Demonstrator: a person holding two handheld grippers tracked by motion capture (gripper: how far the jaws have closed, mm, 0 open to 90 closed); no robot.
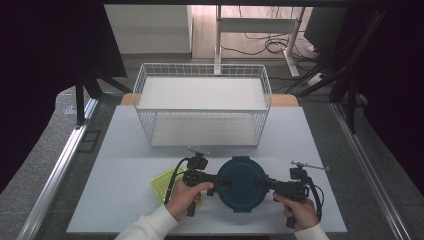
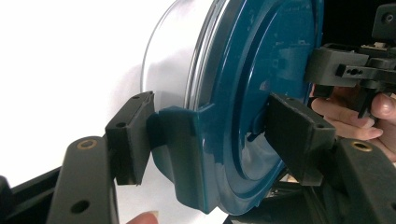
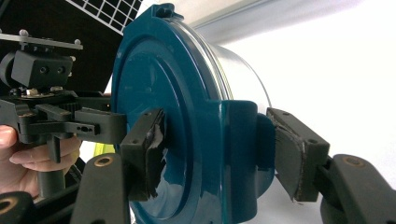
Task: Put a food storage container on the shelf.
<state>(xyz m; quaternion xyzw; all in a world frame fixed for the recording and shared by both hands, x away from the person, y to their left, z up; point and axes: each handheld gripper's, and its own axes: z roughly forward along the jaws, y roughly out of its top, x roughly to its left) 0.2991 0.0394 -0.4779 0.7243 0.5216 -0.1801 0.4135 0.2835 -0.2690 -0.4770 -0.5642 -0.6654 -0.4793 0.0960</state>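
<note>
Two tongs clamp one round container with a teal lid on the desk: left tongs grip its left latch tab, right tongs its right tab, the container between them, near the wire basket.

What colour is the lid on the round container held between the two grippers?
Dark teal lid; it shows best in the right gripper view.

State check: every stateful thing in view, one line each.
Round clear container with dark teal lid: lid on, side latch tabs folded down.
Left gripper: closed on a lid latch tab.
Right gripper: closed on the opposite latch tab.
White wire two-tier rack: upright, shelves empty.
Yellow-green flat piece: lying flat under the left hand.
</note>
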